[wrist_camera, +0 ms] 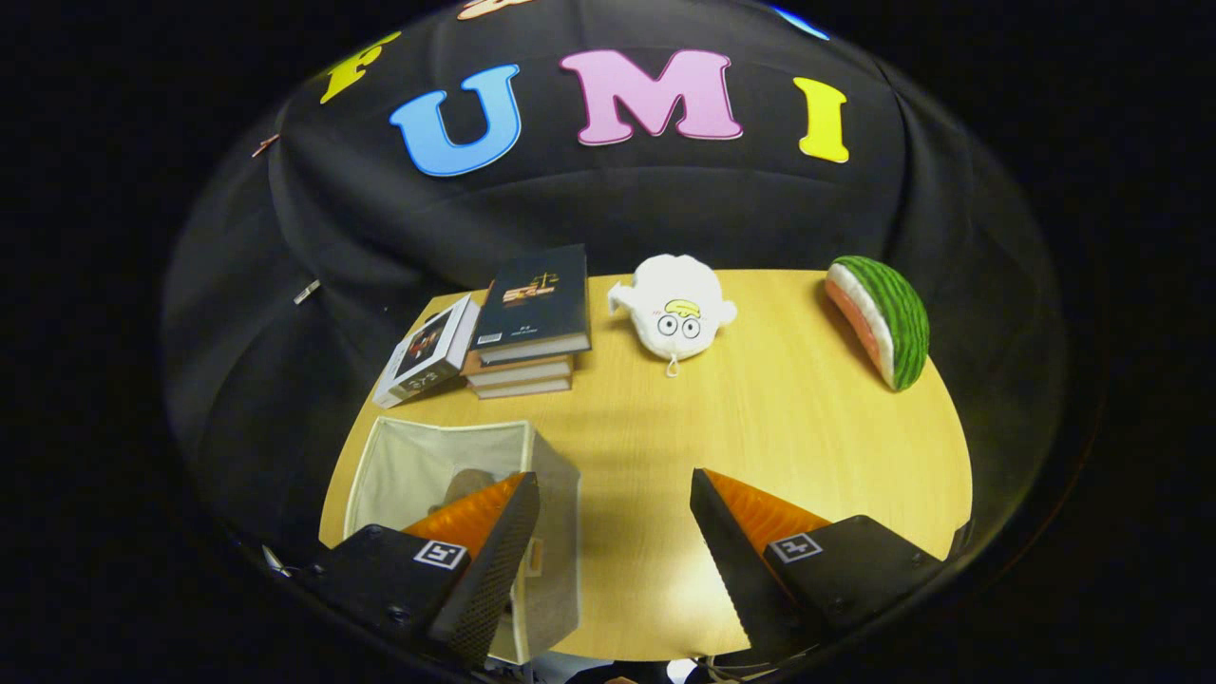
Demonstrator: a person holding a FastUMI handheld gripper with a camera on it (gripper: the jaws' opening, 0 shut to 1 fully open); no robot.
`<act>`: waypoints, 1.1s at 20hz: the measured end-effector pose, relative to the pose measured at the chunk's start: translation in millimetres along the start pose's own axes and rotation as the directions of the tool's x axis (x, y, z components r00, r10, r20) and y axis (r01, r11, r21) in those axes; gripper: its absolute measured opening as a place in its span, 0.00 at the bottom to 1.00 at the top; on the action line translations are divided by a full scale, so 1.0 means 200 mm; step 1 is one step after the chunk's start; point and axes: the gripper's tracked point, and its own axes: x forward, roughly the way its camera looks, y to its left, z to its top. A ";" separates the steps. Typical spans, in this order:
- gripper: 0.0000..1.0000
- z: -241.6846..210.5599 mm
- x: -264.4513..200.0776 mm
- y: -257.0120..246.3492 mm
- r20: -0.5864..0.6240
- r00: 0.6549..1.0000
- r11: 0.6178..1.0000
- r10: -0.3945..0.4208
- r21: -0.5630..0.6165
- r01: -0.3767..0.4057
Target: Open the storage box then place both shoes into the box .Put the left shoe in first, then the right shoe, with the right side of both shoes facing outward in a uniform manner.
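Storage box (446, 456) stands open on the table (760, 418) behind the left finger, something dark inside, likely a shoe; gripper (616, 494) fingers spread, empty; remaining shoe placement unconfirmed.

table (760, 418): smooth wood | storage box (556, 532): matt cloth | toy (676, 304): plush

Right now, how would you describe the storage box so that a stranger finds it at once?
Start from the wooden table. At its near corner, in front of the stack of books, stands the storage box, partly behind one finger of the open gripper. It is the only open-topped pale fabric container there.
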 end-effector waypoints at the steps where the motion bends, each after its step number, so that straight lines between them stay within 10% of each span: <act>1: 0.99 0.04 -0.01 -0.06 0.031 0.999 1.000 -0.014 -0.009 0.014; 22: 0.98 0.73 -0.53 -0.84 0.525 0.847 0.983 -0.084 -0.095 0.156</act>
